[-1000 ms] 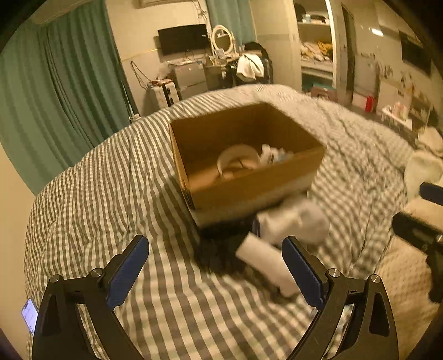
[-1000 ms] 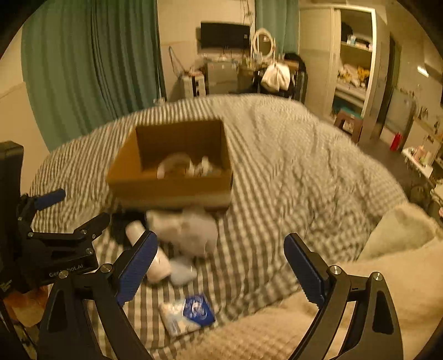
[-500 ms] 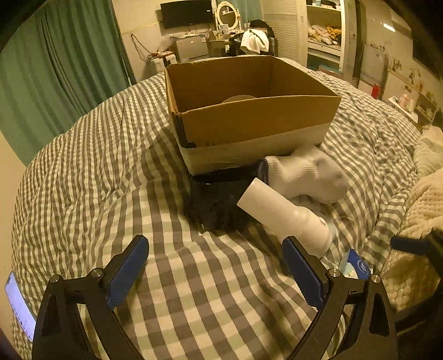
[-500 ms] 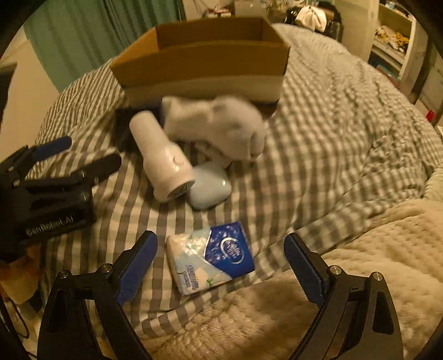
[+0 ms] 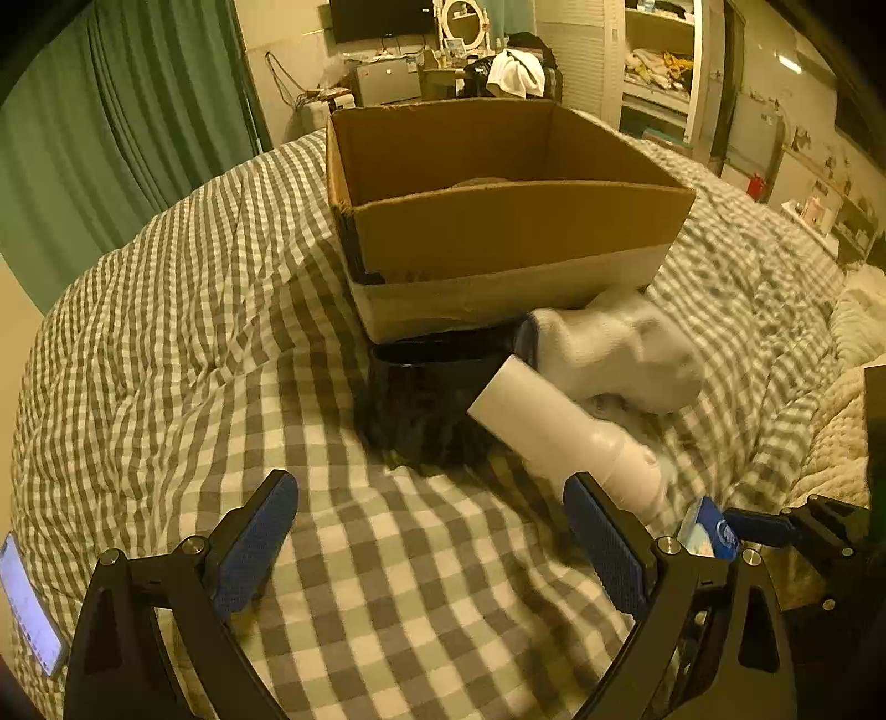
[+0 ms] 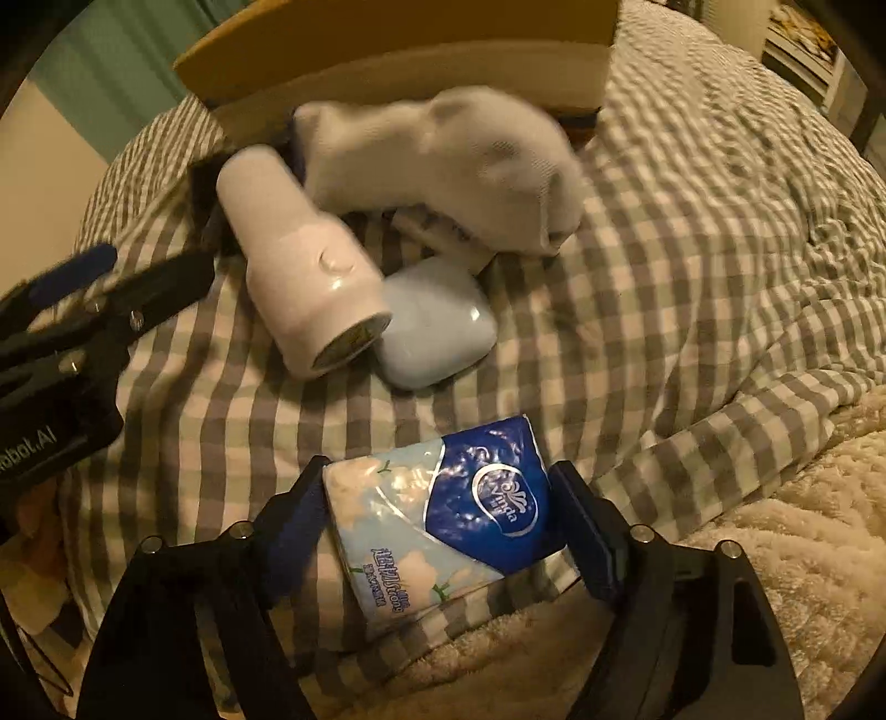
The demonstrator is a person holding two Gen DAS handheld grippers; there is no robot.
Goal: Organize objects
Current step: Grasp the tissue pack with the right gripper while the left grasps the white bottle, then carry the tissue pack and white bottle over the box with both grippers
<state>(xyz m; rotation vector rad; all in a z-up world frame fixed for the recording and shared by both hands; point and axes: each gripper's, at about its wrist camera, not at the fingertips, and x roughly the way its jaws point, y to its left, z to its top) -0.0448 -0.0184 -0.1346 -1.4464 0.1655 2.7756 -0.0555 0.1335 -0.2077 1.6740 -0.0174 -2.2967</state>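
My right gripper [image 6: 440, 518] has its jaws on either side of the tissue pack [image 6: 443, 515], blue pads against both ends of it. Looks closed on the pack; the pack lies on the checked duvet [image 6: 692, 266] at its near edge, next to the cream fleece blanket [image 6: 775, 554].

My left gripper [image 5: 432, 540] is spread wide, nothing between the pads, hovering over bare duvet [image 5: 194, 332]. In the left view the right gripper [image 5: 775, 526] shows at the far right edge with a corner of the tissue pack [image 5: 711, 534] at its tip.

Just beyond the pack, in the right view: pale blue rounded case [image 6: 437, 324] flat on the duvet, touching the wide end of the white bottle [image 6: 293, 260]. The bottle lies on its side, narrow end pointing away towards the box. White sock [image 6: 443, 166] is draped behind both, blurred, up against the cardboard box [image 6: 398, 50].

Left view, same cluster: white bottle [image 5: 559, 432] lies diagonally, its far end resting over a black object [image 5: 426, 404] that sits at the near wall of the cardboard box [image 5: 498, 232]. Can't tell what the black thing is. Sock [image 5: 609, 349] is right of it, touching the box's near wall.

Box is open-topped, sits mid-bed; contents are mostly hidden behind the near wall.

Left gripper [image 6: 72, 332] is visible at the left edge of the right view, near the bottle.

Phone [image 5: 27, 603] with a lit screen at the near left edge of the bed.
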